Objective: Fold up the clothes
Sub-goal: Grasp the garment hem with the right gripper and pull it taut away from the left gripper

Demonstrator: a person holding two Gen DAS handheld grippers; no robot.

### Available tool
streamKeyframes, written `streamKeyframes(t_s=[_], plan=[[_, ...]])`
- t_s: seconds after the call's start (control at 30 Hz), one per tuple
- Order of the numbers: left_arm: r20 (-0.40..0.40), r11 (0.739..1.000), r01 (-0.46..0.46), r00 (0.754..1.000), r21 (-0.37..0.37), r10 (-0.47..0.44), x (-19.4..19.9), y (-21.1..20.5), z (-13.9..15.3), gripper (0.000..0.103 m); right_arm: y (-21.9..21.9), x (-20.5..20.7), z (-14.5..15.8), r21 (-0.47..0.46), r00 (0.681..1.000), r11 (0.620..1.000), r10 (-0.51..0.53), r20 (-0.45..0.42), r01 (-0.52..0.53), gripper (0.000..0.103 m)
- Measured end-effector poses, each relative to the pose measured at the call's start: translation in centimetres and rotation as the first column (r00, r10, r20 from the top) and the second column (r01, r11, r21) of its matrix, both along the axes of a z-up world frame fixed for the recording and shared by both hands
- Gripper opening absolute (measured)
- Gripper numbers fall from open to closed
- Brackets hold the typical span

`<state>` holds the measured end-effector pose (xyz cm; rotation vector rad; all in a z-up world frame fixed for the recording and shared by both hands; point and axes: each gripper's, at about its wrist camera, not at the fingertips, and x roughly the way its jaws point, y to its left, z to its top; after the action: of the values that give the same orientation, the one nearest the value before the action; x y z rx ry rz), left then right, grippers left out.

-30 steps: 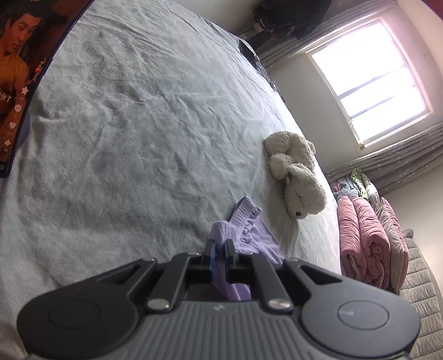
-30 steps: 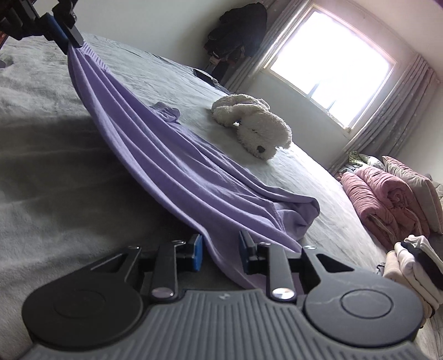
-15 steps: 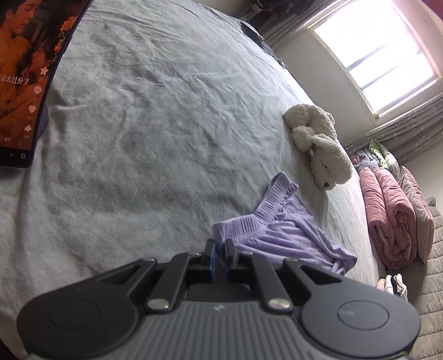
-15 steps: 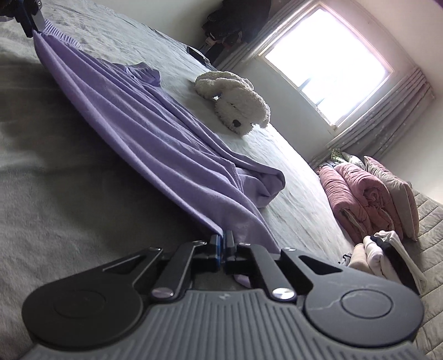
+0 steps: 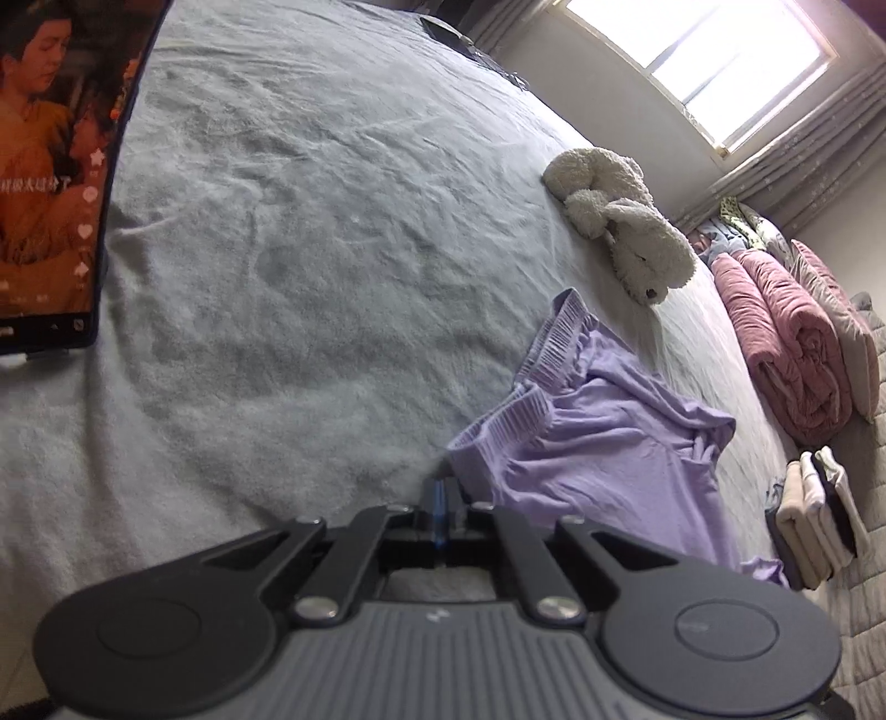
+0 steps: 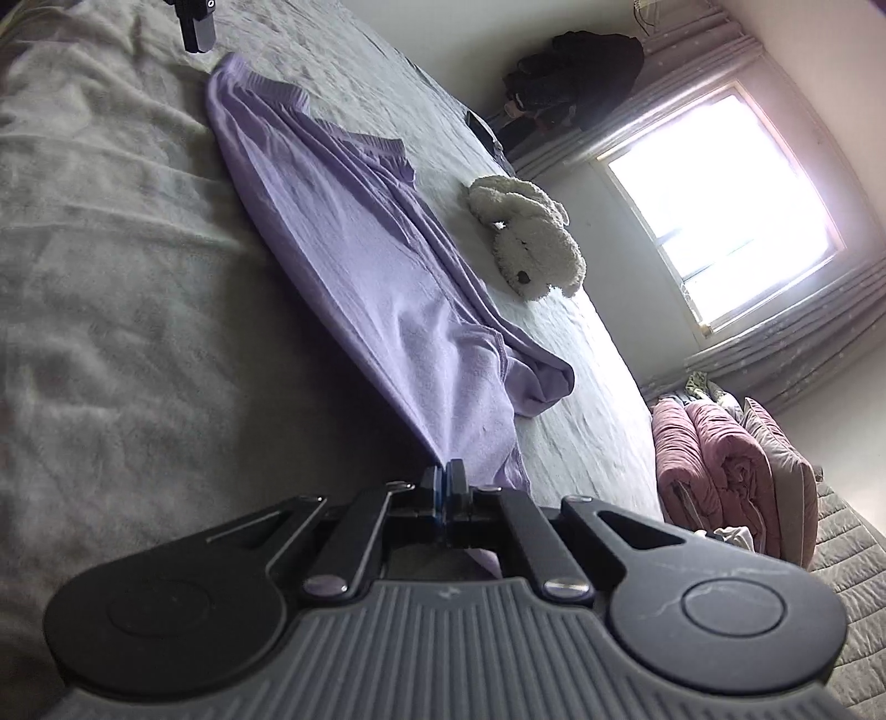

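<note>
A purple garment (image 5: 598, 443) with a ribbed waistband lies stretched out flat on the grey bed cover (image 5: 277, 249). My left gripper (image 5: 443, 487) is closing, its blue pads together with no cloth showing between them. The waistband corner lies just beyond its tips. In the right wrist view the left gripper (image 6: 194, 27) hovers at the far end of the garment (image 6: 376, 249), a little apart from it. My right gripper (image 6: 447, 471) is shut on the near hem, and the cloth runs taut into its pads.
A white plush dog (image 5: 620, 232) lies beyond the garment. A tablet (image 5: 50, 166) playing video stands at the left. Rolled pink quilts (image 5: 786, 343) and a stack of folded clothes (image 5: 814, 515) sit at the right. Dark clothing (image 6: 576, 66) is heaped near the window.
The garment hung raised between both grippers; now it lies flat on the bed. The right jaws shut on the hem and drew it back. The left gripper sank and its pads came together.
</note>
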<state>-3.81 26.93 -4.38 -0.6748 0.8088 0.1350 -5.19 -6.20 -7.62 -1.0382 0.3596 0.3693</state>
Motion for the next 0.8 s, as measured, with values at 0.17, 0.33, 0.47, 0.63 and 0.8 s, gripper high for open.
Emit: streamKeyframes(t_s=[0.17, 0.33, 0.47, 0.63, 0.8], plan=[[0.015, 0.997, 0.075, 0.997, -0.009, -0.075, -0.4, 0.8, 0.0, 0.0, -0.3, -1.2, 0.1, -0.011, 0.999, 1.0, 0.023, -0.027, -0.023, 0.0], [0.042, 0.993, 0.072, 0.997, -0.092, -0.069, -0.2, 0.4, -0.6, 0.008, -0.2, -1.0, -1.1, -0.032, 0.999, 0.999, 0.018, -0.051, -0.02, 0.0], [0.069, 0.991, 0.066, 0.996, -0.12, -0.058, 0.3, -0.3, -0.8, 0.038, -0.2, -0.7, -1.6, -0.042, 0.998, 0.999, 0.014, -0.064, -0.017, 0.0], [0.067, 0.997, 0.011, 0.998, -0.081, -0.006, 1.2, -1.1, -1.3, 0.036, -0.1, -0.7, -2.0, -0.052, 0.997, 0.998, 0.015, -0.074, -0.019, 0.0], [0.033, 0.999, -0.034, 0.999, 0.0, 0.034, 1.7, -1.6, -1.7, 0.006, -0.2, -0.9, -2.0, -0.054, 0.997, 0.998, 0.017, -0.081, -0.022, 0.0]])
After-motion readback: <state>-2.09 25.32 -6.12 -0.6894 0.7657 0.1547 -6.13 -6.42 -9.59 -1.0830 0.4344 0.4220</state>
